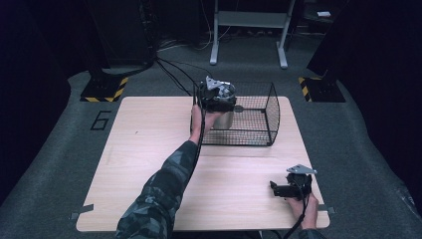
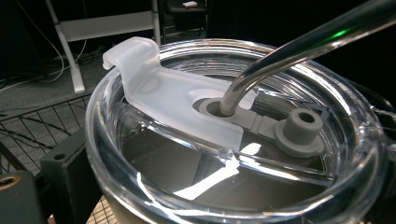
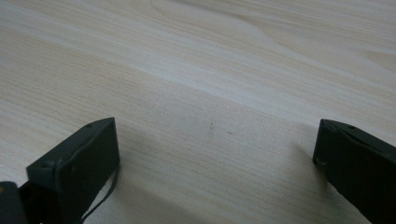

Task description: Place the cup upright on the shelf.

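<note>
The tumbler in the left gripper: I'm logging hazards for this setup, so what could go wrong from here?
1. The tumbler hangs at the wire basket's near-left rim; it could catch the wire going in.
2. The metal straw slants out of the clear lid and may snag the mesh or tip out.
3. The left gripper grips near the lid, so the steel body might slip.

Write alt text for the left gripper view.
Close up, a clear round tumbler lid with a frosted slider tab and a metal straw passing through its grey seal. A black jaw stands at the lower left, beside a black wire basket on the light wooden table.
</note>
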Available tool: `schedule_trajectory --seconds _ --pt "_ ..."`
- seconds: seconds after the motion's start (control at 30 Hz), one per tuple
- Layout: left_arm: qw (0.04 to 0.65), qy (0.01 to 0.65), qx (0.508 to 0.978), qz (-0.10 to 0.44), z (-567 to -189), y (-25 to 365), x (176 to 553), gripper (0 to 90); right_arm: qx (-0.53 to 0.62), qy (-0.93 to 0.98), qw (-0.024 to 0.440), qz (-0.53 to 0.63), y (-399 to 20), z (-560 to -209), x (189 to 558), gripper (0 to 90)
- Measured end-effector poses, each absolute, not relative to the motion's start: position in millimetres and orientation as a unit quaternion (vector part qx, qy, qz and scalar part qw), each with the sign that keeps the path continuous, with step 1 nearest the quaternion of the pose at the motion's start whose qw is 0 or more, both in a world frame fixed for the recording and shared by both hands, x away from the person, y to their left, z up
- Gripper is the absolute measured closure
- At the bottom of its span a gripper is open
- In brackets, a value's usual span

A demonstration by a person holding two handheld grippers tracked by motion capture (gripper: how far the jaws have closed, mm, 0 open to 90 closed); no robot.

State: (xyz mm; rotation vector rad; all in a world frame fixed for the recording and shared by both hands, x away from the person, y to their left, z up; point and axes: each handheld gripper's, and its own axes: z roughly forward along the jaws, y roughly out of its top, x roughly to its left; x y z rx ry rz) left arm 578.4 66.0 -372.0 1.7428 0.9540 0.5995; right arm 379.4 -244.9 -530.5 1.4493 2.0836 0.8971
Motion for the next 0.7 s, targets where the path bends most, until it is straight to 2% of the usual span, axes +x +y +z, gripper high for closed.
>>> schedule_trajectory --seconds 0.7 --pt "0.492 0.418 0.724 0.242 -400.9 57.7 581.8 3.9 0.520 0.759 0.220 0.324 -245.6 -530.1 379.1 0.2"
